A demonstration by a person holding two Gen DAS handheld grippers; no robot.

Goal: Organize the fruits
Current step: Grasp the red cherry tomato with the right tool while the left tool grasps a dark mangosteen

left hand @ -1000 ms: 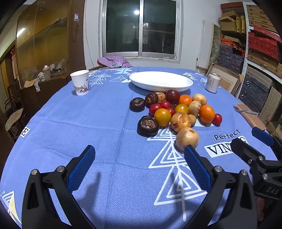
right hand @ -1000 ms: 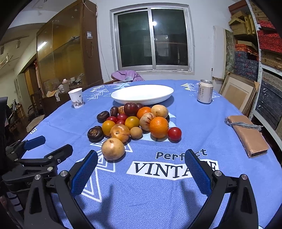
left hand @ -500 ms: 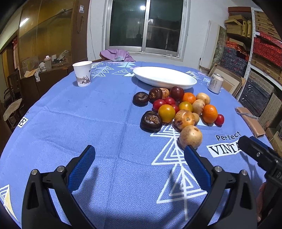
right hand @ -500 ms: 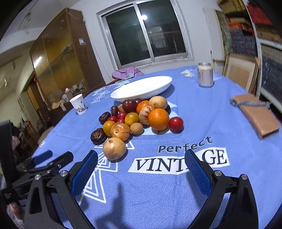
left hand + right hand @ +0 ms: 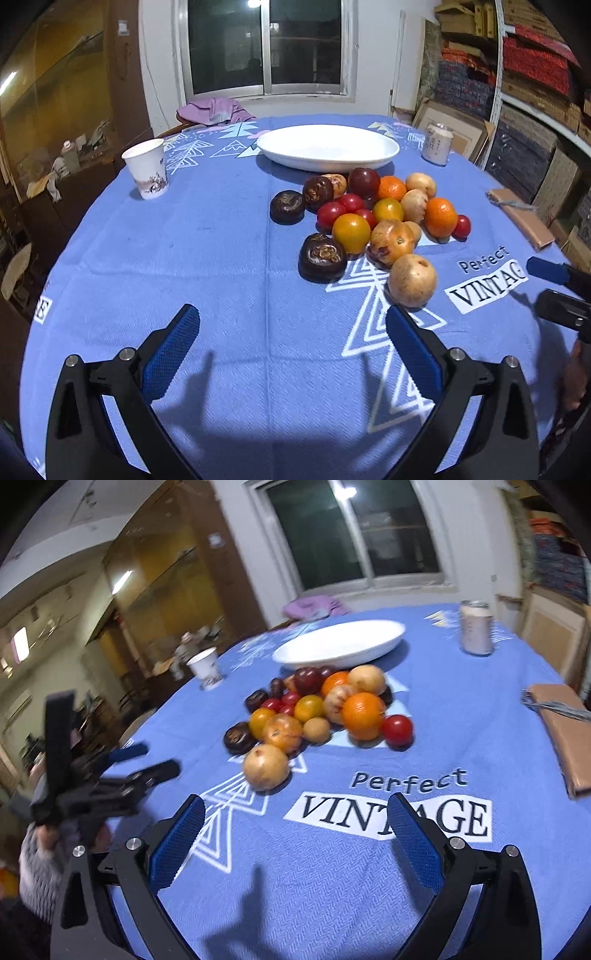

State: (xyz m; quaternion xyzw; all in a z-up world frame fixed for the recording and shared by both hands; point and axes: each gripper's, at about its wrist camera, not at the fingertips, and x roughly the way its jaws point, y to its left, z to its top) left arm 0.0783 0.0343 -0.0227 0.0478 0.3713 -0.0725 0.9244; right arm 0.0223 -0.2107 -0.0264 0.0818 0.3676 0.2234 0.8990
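Fruits [image 5: 373, 225] piled on cloth [image 5: 207, 266], before plate [image 5: 328, 147].
Left gripper [image 5: 291, 354] and right gripper [image 5: 295, 834] both spread wide, empty (nearest fruit just ahead of each).

Each hand-held gripper is built of black frames, as seen on the left hand-held gripper [image 5: 291, 354] and the right hand-held gripper [image 5: 295, 840]. Textured blue pads [image 5: 171, 356] line the fingers, and silver screws [image 5: 126, 353] mark the joints. A grey knitted sleeve [image 5: 38, 875] is worn.
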